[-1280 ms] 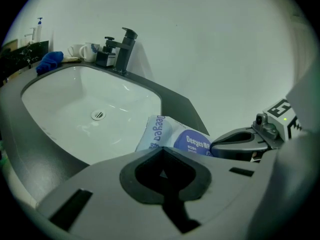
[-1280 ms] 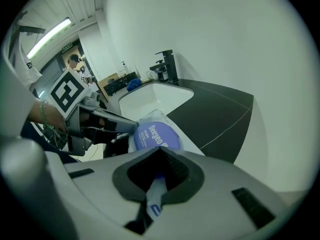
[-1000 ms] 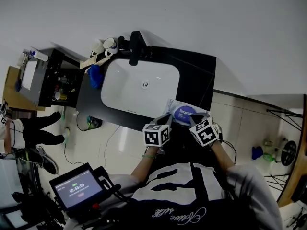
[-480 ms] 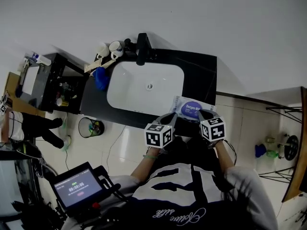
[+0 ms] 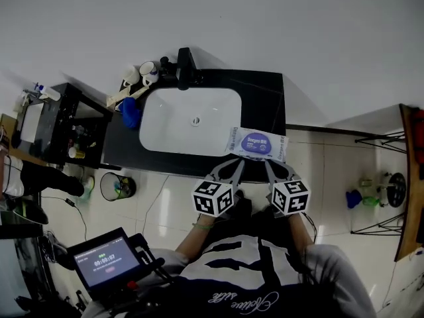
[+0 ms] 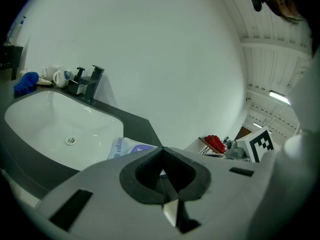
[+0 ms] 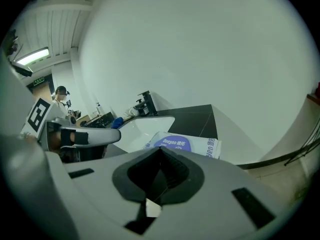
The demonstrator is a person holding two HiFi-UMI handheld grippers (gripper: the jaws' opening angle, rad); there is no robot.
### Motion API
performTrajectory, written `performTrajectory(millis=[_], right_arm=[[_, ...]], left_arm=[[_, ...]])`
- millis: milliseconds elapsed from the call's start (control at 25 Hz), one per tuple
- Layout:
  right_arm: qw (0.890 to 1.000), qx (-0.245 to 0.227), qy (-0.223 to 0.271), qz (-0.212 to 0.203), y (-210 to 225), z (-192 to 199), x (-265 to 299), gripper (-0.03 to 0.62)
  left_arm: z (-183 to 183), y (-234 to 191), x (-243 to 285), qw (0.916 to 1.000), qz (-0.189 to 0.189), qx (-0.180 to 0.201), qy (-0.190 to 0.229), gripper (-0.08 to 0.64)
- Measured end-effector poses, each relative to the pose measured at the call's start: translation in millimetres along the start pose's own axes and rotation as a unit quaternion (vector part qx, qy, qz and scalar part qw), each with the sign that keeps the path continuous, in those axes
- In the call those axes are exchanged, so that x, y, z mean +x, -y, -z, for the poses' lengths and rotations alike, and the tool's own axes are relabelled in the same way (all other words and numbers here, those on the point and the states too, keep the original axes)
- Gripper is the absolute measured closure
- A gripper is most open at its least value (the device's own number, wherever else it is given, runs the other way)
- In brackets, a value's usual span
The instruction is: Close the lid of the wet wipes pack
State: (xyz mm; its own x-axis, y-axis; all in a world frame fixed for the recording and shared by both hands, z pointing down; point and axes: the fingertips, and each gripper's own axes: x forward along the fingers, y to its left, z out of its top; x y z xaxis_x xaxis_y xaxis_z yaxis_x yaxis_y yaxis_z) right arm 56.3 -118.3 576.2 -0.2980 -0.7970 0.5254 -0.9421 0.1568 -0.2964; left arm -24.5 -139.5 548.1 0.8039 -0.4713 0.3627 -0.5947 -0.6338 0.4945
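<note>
Plain white wall behind a black counter with a white sink and a black faucet. Pale glossy floor tiles. There's a small bin beside a dark shelf unit, probably holding bottles. Strip light overhead.

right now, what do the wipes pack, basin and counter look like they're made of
Wipes pack: probably soft plastic film, slightly glossy; a thin, white printed wrapper with a purple oval on top.
Basin: glazed ceramic by the look; smooth, bright white, with soft highlights.
Counter: dark stone or laminate, can't tell which; flat, black, with a faint sheen.
</note>
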Motion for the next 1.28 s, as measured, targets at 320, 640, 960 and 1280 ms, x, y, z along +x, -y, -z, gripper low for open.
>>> performTrajectory(millis=[320,640,960,1280], right_arm=[[1.0,0.008,0.013,-0.021,-19,-6,-7,0.596],[0.997,0.008,0.04,-0.066,-12,43,-126,0.597],[0.994,0.035,0.03,-0.103,-24,95,-181,0.597],[0.991,0.032,0.028,-0.127,-66,104,-214,0.597]], left_arm=[[-22,3,-11,0.9994,-0.005,-0.009,0.033,0.56],[40,128,-44,0.9972,-0.012,-0.013,0.072,0.56],[112,189,-86,0.9988,-0.036,0.004,0.032,0.56],[112,204,-128,0.9976,-0.048,0.006,0.05,0.56]])
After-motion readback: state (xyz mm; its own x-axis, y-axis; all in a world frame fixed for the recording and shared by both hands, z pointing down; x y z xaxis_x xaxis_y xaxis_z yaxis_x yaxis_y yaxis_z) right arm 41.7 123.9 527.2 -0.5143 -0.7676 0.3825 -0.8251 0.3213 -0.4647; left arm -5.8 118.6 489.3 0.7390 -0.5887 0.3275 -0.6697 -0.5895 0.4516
